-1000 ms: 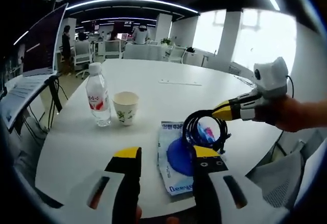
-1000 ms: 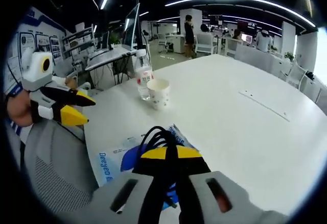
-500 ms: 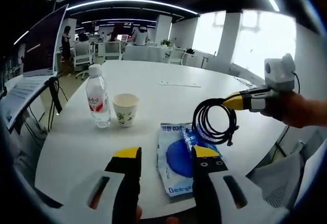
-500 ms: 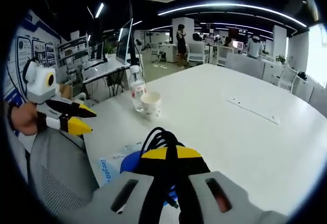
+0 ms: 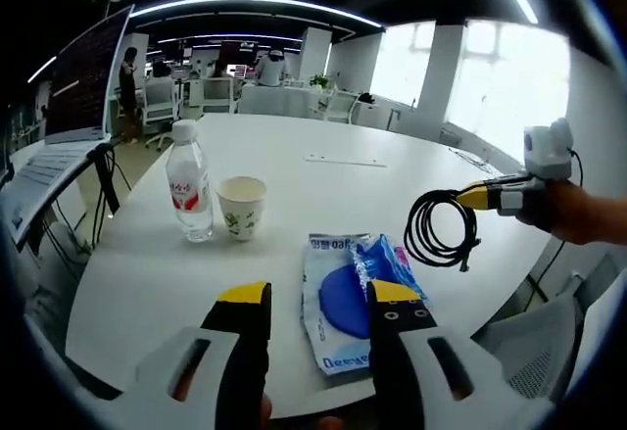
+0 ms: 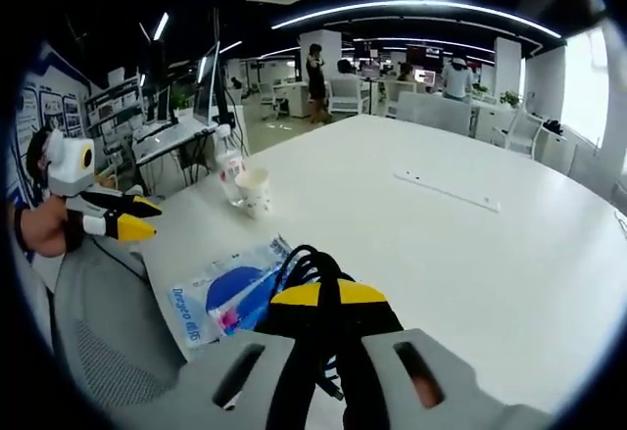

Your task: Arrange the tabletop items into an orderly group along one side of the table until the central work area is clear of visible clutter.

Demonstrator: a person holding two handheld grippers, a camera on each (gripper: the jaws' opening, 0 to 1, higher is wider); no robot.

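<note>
My left gripper (image 5: 318,298) hangs open over the near edge of the white round table (image 5: 294,175), with nothing between its jaws. Just beyond it lies a blue and white packet (image 5: 338,308) with a small blue wrapper (image 5: 387,262) on top. Further left stand a clear water bottle (image 5: 189,195) and a paper cup (image 5: 241,207), side by side. My right gripper (image 5: 480,196) is off to the right, shut on a black coiled cable (image 5: 441,229) that dangles in the air. In the right gripper view the cable (image 6: 309,262) loops out of the shut right gripper (image 6: 326,295), above the packet (image 6: 220,291); the left gripper (image 6: 132,219) is at the left.
A thin flat strip (image 5: 343,160) lies near the table's middle. A desk with a screen (image 5: 83,82) stands to the left, and a grey chair (image 5: 529,342) sits by the near right edge. Office chairs and people are far behind.
My right gripper has lifted the cable coil off the packet and carried it up and to the right, clear of the wrapper. The left gripper stays open in place.
</note>
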